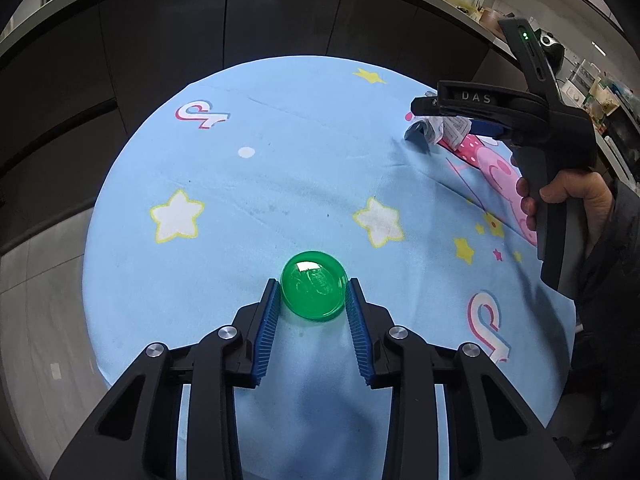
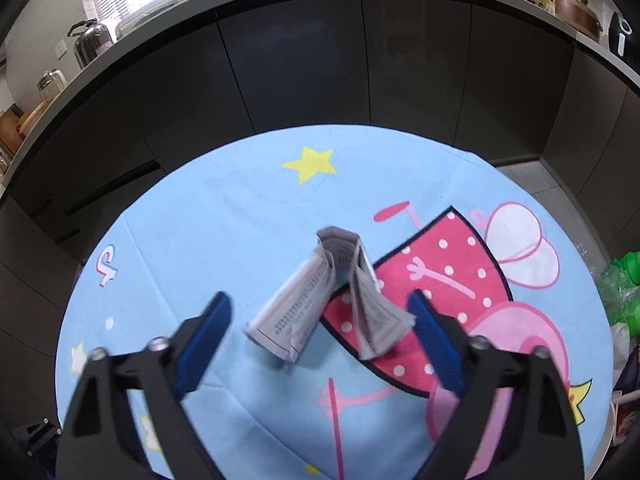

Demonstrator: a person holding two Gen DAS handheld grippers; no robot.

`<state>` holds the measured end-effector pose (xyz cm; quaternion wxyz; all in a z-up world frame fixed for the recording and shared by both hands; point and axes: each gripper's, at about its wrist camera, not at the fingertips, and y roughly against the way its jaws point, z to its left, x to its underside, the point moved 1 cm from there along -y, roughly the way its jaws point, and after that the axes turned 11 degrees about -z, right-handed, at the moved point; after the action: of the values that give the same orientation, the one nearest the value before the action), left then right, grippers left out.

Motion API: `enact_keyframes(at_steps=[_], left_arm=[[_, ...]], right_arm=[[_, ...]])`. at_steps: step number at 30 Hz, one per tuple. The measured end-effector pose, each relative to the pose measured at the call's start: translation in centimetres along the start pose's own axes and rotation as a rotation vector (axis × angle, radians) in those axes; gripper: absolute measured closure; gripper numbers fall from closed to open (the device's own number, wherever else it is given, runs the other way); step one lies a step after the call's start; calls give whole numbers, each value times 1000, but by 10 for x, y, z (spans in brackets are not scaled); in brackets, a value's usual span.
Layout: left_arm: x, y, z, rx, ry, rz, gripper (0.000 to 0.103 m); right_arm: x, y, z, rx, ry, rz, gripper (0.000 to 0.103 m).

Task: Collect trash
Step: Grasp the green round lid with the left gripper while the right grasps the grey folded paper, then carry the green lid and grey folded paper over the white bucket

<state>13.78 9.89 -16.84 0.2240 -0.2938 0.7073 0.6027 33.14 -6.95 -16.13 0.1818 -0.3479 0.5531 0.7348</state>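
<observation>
Left wrist view: we close our left gripper [image 1: 313, 280] around a green translucent cap [image 1: 313, 291] that sits on the blue cartoon tablecloth [image 1: 248, 184]. Its blue ribbed pads [image 1: 267, 322] meet the cap on both sides, so we read the claw as clamped on it, low and central in this view.

Across the round table, up and to the right, a hand [image 1: 568, 200] grips the pistol handle of our right gripper [image 1: 434, 118], which hangs over a folded piece of printed paper [image 1: 444, 130] beside the pink dotted cartoon figure [image 1: 492, 164].

From the right wrist view we see that paper [image 2: 328, 300] more fully: a creased, printed sheet standing like a small tent, one flap on plain blue cloth [image 2: 224, 232] and the other over the edge of the red dotted dress print [image 2: 444, 272]. Our right gripper [image 2: 320, 312] straddles it with its fingers apart. The left pad [image 2: 206, 340] stands clear of the paper, while the right pad [image 2: 434, 344] is just beside the nearer flap; we cannot tell whether it touches. Nothing is pinched there.

Dark cabinet fronts [image 2: 320, 72] and a light countertop [image 2: 168, 20] curve behind the table, with a metal kettle [image 2: 90, 42] at the far left.
</observation>
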Motion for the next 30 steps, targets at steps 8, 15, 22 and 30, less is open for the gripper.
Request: enact_keyframes(at_steps=[8, 15, 22, 30], left_arm=[[-1, -1, 8, -12, 39, 8, 90], [-3, 0, 30, 21, 115, 37, 100], [-9, 17, -3, -27, -15, -34, 56], [5, -10, -22, -111, -169, 16, 60]], right_arm=[[14, 25, -4, -13, -5, -13, 96], [29, 85, -7, -48, -30, -104, 96], [46, 117, -20, -57, -97, -134, 95], [56, 130, -27, -64, -143, -145, 93]])
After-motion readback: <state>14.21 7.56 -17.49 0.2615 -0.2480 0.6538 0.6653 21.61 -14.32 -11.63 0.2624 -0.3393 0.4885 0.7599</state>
